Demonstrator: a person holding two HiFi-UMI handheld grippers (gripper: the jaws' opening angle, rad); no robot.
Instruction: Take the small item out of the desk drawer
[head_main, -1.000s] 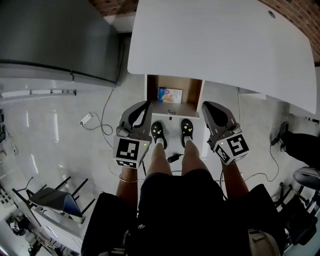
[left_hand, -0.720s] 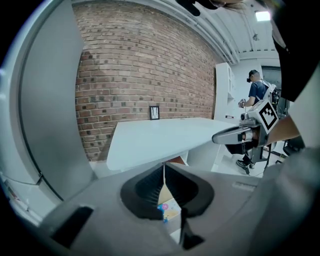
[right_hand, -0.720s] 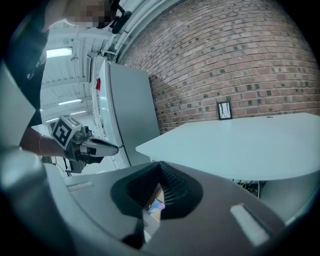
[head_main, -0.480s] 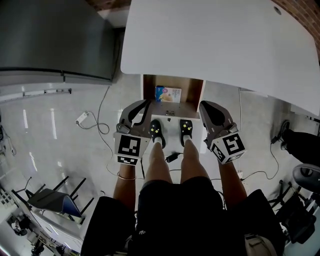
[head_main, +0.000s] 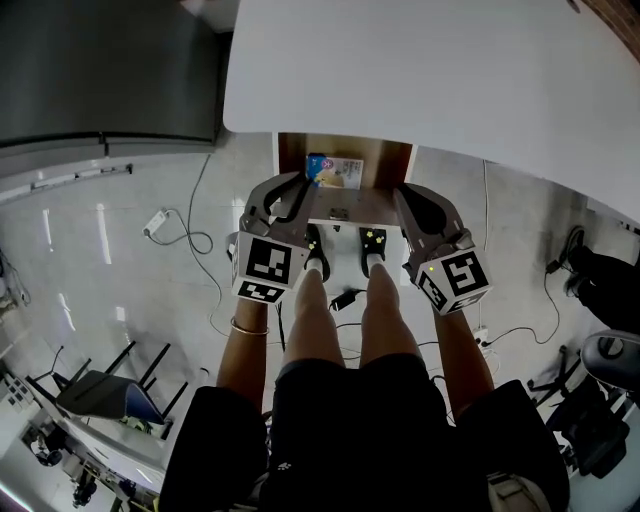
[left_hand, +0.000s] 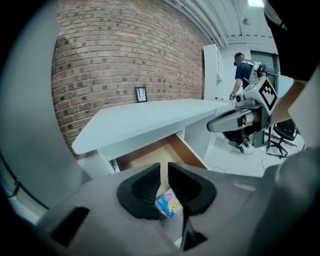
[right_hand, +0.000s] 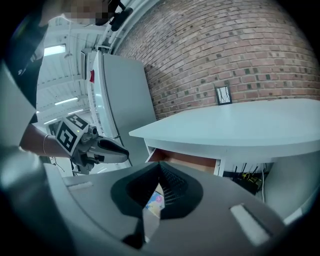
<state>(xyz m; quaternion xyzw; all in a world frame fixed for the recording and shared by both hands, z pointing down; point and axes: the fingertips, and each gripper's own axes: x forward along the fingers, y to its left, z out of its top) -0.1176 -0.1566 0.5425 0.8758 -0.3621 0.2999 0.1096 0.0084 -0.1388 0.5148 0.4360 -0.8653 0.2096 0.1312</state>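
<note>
A white worktop (head_main: 430, 70) fills the far side of the head view. Under its near edge a wooden drawer (head_main: 393, 166) stands pulled out toward the person. The small item (head_main: 334, 171) lies flat on the drawer's floor, left of the middle, close to where the worktop's edge cuts off the view. It is blue and yellow with print on it, possibly a small packet, though the views are too coarse to be sure.

The left gripper (head_main: 290, 190) hangs at the drawer's near left corner, pointing down and away from the person. Its jaws have just been opening and now stand a narrow slit apart. Nothing is caught between them; the item only shows through the gap, farther off in the drawer.

The right gripper (head_main: 402, 193) sits at the near right corner, level with the other, its jaws closed tip to tip and empty. Neither gripper touches the item.

The person's shoes (head_main: 315, 245) stand on the pale floor just near of the drawer front, between the two grippers. A brick wall (left_hand: 115, 50) rises behind the worktop.
</note>
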